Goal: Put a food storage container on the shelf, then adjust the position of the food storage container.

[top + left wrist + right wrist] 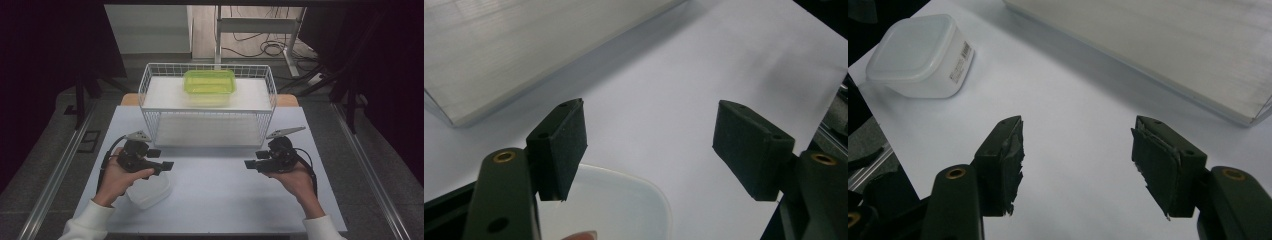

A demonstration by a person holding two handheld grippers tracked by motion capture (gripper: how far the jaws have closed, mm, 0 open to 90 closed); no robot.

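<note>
A lidded white translucent container [148,190] sits on the white table [215,200] at the front left, and its lid [624,205] lies just below my left jaws. My left gripper [161,159] hovers above the container's far edge, open, nothing between its pads [649,145]. My right gripper [256,159] hangs over the table's right half, pointing left, open and holding nothing [1078,155]. In the right gripper view the white container [923,55] stands farther off at the upper left. A green lidded container [209,82] rests on the upper shelf of a white wire rack [150,95].
The wire rack stands across the back of the table, and its lower board [524,45] [1168,45] lies just beyond both grippers. Bare tabletop lies between the two hands. Metal rails run along both sides of the table.
</note>
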